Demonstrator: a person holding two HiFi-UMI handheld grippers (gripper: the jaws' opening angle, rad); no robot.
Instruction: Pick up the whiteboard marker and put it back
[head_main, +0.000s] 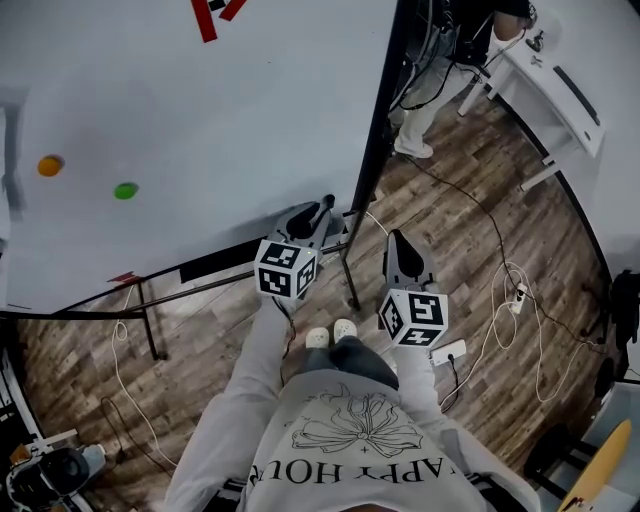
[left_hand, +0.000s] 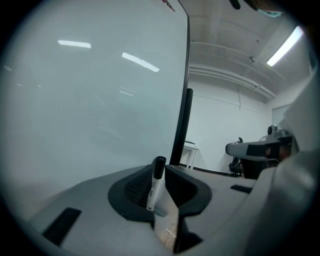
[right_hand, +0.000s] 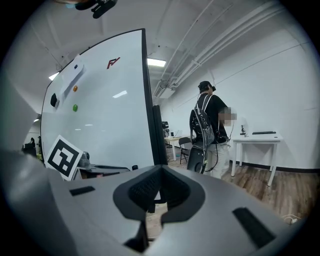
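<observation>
A white whiteboard marker (left_hand: 155, 189) with a black cap stands upright between the jaws of my left gripper (left_hand: 163, 174), which is shut on it. In the head view the left gripper (head_main: 318, 214) points at the lower right corner of the whiteboard (head_main: 200, 110), just above its dark tray (head_main: 225, 260), and the marker's black end (head_main: 327, 203) pokes out of the tips. My right gripper (head_main: 398, 250) hangs beside it, right of the board's black frame, jaws together and empty. The right gripper view shows its tips (right_hand: 160, 172) meeting with nothing between them.
An orange magnet (head_main: 50, 165), a green magnet (head_main: 125, 190) and red marks (head_main: 207, 18) are on the board. The board's stand legs (head_main: 350, 285) and cables (head_main: 505, 300) lie on the wood floor. A person (right_hand: 207, 127) stands by a white table (right_hand: 256, 136).
</observation>
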